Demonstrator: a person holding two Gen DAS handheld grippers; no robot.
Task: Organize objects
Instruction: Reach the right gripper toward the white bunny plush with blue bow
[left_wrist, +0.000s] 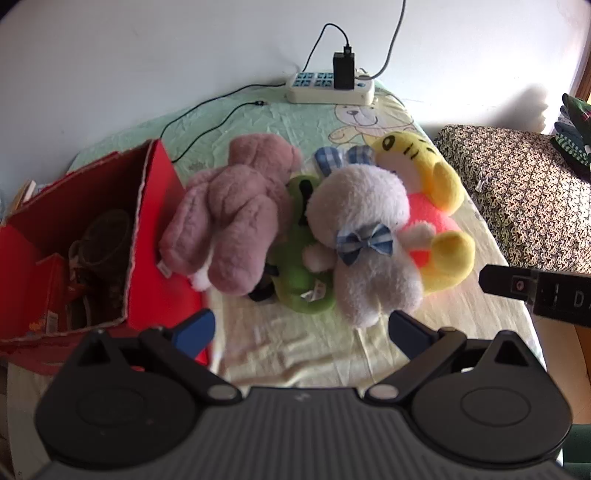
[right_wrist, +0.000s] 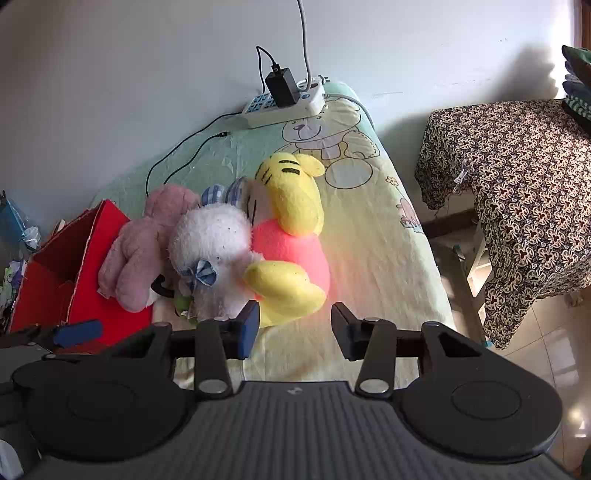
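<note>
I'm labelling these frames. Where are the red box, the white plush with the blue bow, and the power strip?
red box (left_wrist: 157, 206): left wrist view, on its outer side wall.
white plush (left_wrist: 356, 201): left wrist view, on its head.
power strip (right_wrist: 291, 107): right wrist view, on its white casing.

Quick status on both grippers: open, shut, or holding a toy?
Left gripper: wide open, empty, short of the white plush bunny with the blue checked bow.
Right gripper: partly open, empty, beside the yellow tiger plush.

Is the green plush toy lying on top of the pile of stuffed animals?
No. The green plush toy lies underneath, wedged between the pink plush and the white plush.
</note>
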